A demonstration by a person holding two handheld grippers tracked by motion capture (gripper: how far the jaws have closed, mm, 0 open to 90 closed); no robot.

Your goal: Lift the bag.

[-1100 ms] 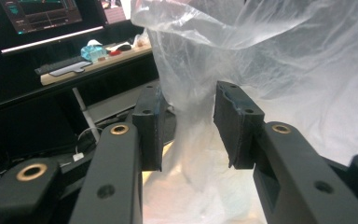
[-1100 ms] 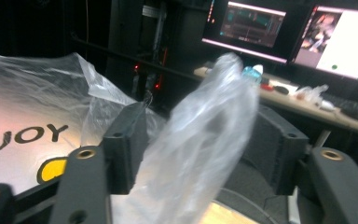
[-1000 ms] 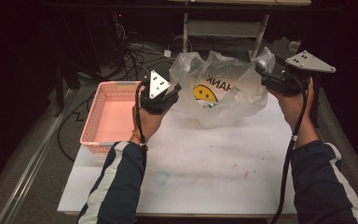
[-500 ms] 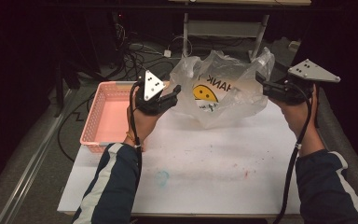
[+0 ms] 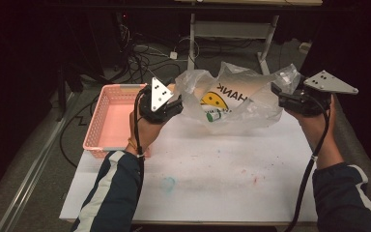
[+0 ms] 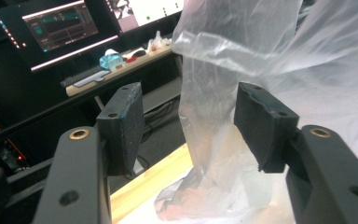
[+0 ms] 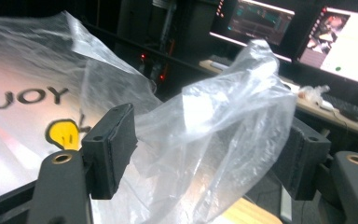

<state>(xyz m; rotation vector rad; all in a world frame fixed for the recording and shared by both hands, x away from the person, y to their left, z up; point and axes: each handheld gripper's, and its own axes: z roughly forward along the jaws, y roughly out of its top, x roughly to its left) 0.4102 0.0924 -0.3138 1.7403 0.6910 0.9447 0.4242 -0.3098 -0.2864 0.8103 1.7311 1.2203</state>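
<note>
At the far middle of the white table [image 5: 198, 183] lies a clear plastic bag [image 5: 236, 104], crumpled and puffed up, printed with black letters and a yellow smiley face; a small white thing with a green end [image 5: 213, 116] shows through the film near the smiley, too small to name. Left of the bag, the left gripper [image 5: 176, 102] points into the bag's left edge; in the left gripper view a twisted fold of the film [image 6: 205, 140] hangs between the two black pads [image 6: 123, 126], with a gap on either side, so the jaws stand released, having just closed in a little without pinching the film. On the other side, the right gripper [image 5: 279, 89] meets the bag's raised right corner; in the right gripper view a bunched flap of film [image 7: 223, 140] fills the space between the pads [image 7: 114, 144] and hides the inner face of the far pad; the jaws stand wide, and whether they press on the film I cannot tell. Both hands come up from the near edge in dark sleeves with a white stripe [image 5: 108, 193]; a cable [image 5: 311, 179] trails down from the right gripper. Beside the left hand, a pink basket [image 5: 101, 142] sits at the table's left edge, apart from the bag; beyond the table, cables lie on the dark floor.
</note>
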